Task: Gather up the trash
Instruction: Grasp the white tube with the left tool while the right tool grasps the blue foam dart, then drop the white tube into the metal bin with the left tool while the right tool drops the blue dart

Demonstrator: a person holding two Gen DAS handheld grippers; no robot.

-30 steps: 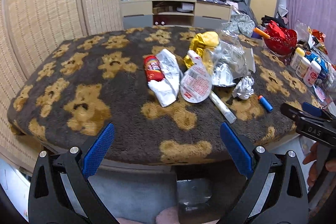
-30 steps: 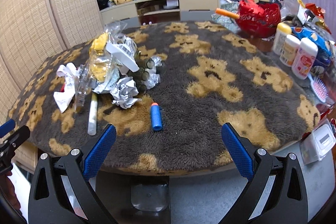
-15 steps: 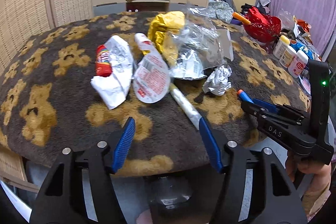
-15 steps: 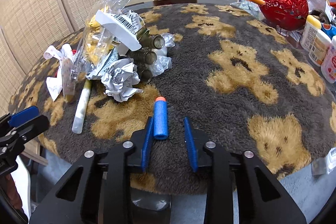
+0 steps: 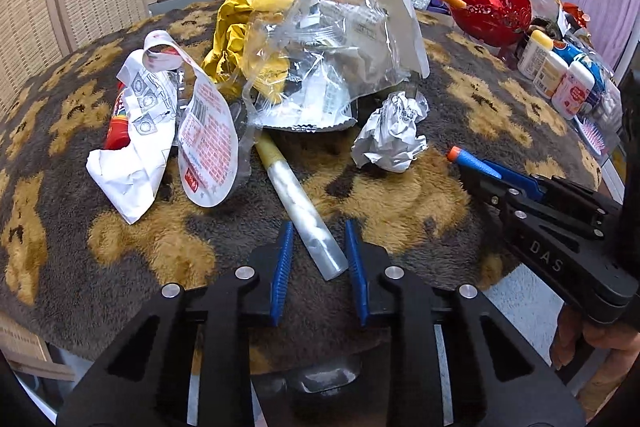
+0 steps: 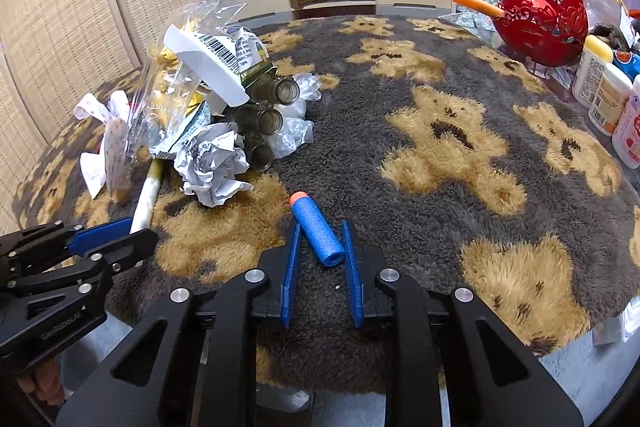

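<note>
Over the last second both tools had come forward from the near rim and their jaws had narrowed from a wide spread to a slim gap. The left gripper [image 5: 318, 255] now straddled the near end of the pale stick-shaped wrapper [image 5: 298, 201], its blue pads close on either side; whether they already touched it could not be told. The right gripper [image 6: 321, 259] likewise bracketed the blue foam dart [image 6: 318, 233], orange tip pointing away, with a sliver of space visible at each pad. Neither piece looked lifted off the surface [image 6: 460, 155], so this read as two grasps about to close rather than two pickups done.

The rest of the trash remained untouched in a heap just beyond: the crumpled paper ball [image 5: 390, 135], the clear plastic bags [image 5: 320, 67], the yellow wrapper [image 5: 256, 15], the round printed lid [image 5: 208, 143] and the white torn packet [image 5: 136, 147]. The wrapper's far end ran under the edge of that heap, so a straight lift could drag the lid or bags along.

Both targets lay near the front rim, which left free space behind the tools for pulling back. The two grippers sat side by side and close, each showing in the other's view. To the right, open rug separated the dart from the bottles [image 6: 604, 95] and the red basket [image 6: 540, 23], well apart. No bin appeared in either view.
</note>
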